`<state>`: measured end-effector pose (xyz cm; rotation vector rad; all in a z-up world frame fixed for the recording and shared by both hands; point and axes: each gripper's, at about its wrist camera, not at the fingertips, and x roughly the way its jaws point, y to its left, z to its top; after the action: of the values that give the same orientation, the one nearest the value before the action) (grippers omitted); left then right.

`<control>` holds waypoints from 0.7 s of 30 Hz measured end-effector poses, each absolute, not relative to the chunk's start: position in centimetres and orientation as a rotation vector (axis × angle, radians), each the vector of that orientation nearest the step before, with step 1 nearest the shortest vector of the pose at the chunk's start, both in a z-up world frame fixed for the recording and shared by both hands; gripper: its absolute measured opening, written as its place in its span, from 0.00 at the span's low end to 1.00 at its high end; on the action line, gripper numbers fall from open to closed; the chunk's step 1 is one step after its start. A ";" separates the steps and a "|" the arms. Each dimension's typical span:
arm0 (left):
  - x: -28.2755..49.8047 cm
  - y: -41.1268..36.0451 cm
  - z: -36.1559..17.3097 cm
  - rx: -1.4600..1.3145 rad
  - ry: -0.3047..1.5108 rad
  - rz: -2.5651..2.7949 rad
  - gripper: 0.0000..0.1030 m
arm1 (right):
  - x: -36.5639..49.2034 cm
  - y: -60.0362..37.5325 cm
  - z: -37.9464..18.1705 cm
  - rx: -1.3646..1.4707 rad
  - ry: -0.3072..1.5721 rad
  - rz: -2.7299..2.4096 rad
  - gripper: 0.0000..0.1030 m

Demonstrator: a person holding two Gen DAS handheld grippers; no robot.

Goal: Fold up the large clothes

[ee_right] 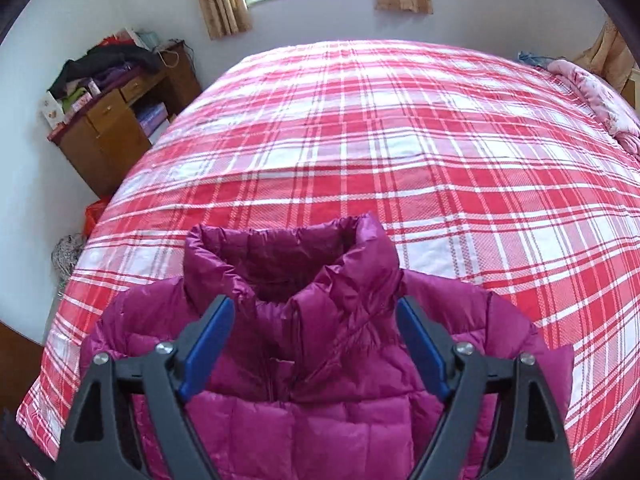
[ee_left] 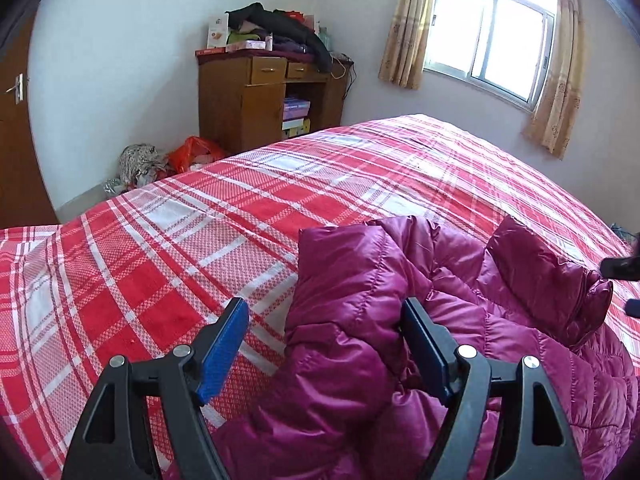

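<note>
A magenta quilted puffer jacket (ee_right: 320, 412) lies front up on the red and white plaid bed (ee_right: 380, 140), its stand-up collar (ee_right: 280, 248) toward the window. My right gripper (ee_right: 314, 344) hovers open over the zip just below the collar, and its blue pads (ee_right: 206, 352) touch nothing. In the left wrist view the jacket (ee_left: 500, 320) is bunched, with a folded sleeve or shoulder (ee_left: 344, 280) rising between the fingers. My left gripper (ee_left: 324, 344) is open around that fold, its left pad (ee_left: 222, 354) over bare bedspread and clear of the fabric.
A wooden cabinet (ee_left: 256, 108) piled with clothes and boxes stands by the wall left of the bed, with bags on the floor (ee_left: 168, 160) beside it. A pink quilt (ee_right: 600, 96) lies at the bed's far right corner. The curtained window (ee_left: 492, 40) is behind.
</note>
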<state>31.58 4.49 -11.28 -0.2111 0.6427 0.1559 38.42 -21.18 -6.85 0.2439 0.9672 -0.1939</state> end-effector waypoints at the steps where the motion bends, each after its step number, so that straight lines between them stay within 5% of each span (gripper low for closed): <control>1: 31.4 4.4 -11.2 -0.211 0.637 0.159 0.76 | 38.8 -21.3 -7.4 0.245 0.981 -0.219 0.81; 2: 31.1 4.6 -11.1 -0.215 0.629 0.157 0.76 | 38.9 -21.4 -7.9 0.258 0.987 -0.222 0.77; 4: 31.0 5.6 -10.9 -0.224 0.614 0.152 0.76 | 39.0 -21.9 -8.7 0.274 1.004 -0.200 0.49; 5: 31.1 5.8 -10.8 -0.227 0.611 0.150 0.76 | 38.9 -22.2 -9.0 0.272 1.012 -0.205 0.25; 6: 31.3 5.9 -10.9 -0.227 0.613 0.149 0.76 | 38.6 -22.5 -9.0 0.280 1.007 -0.208 0.21; 21: 31.6 6.2 -11.1 -0.232 0.629 0.148 0.76 | 31.9 -27.8 -12.4 0.511 0.929 -0.201 0.18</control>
<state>31.57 6.18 -11.12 -0.2322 0.6287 0.1483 31.95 -27.84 -12.44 0.5109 0.9288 -0.2013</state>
